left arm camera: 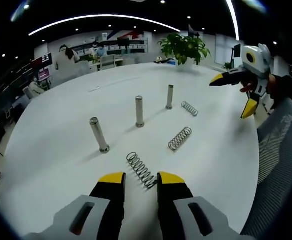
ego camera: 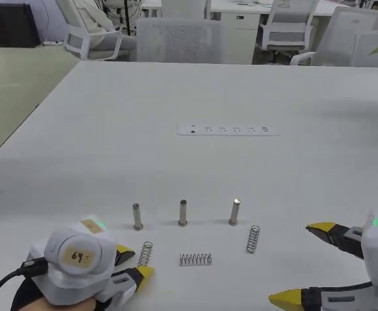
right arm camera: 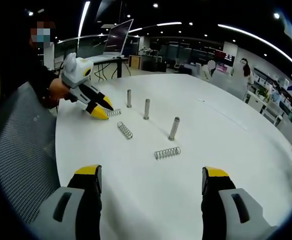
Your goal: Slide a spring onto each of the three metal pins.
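Left gripper (left arm camera: pixel 140 178) narrow, tips either side of nearest spring (left arm camera: pixel 139 169) end, lined up to pinch; bare pin (left arm camera: pixel 98 135) just ahead-left. Right gripper (right arm camera: pixel 152 173) spread wide, parked back, leaving room

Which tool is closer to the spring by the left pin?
Left. The left tool has its tips right at that spring; the right tool is far off to its right.

White table (ego camera: pixel 240 91) w/ inset power strip (ego camera: pixel 227 130); chairs (ego camera: pixel 176 42) behind, plant (left arm camera: pixel 183 47).

Left gripper (left arm camera: pixel 141 177) has its jaws narrowly parted; right gripper (right arm camera: pixel 152 171) jaws spread wide.
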The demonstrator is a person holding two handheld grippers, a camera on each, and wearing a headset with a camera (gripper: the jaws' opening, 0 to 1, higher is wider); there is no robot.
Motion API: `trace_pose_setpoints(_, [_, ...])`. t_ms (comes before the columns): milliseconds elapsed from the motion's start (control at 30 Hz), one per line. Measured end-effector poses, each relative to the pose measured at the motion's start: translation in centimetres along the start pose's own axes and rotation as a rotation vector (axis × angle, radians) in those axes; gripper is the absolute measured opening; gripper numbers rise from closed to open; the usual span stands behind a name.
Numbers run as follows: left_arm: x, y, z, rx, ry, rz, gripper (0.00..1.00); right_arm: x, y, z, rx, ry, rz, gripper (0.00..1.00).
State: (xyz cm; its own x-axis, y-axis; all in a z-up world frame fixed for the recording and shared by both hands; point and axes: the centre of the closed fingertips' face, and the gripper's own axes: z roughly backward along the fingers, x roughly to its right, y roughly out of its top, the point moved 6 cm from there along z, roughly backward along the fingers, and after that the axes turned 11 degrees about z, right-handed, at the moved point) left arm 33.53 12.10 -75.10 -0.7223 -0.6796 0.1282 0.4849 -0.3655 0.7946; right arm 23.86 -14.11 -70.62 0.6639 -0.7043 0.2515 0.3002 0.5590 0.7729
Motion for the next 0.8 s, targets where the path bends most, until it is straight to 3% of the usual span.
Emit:
trace_pose_setpoints(300, [-1.3,0.3,0.9,0.031,0.045,0.025,0.15,-0.1,-0.1,-0.1,-0.001,0.004,0.000,0.81])
trace_pose_setpoints(800, [-0.8,-0.2,0.2,0.000,0.027,-0.016,0.07,0.0,-0.1,-0.2,0.001,0.007,-0.001,0.81])
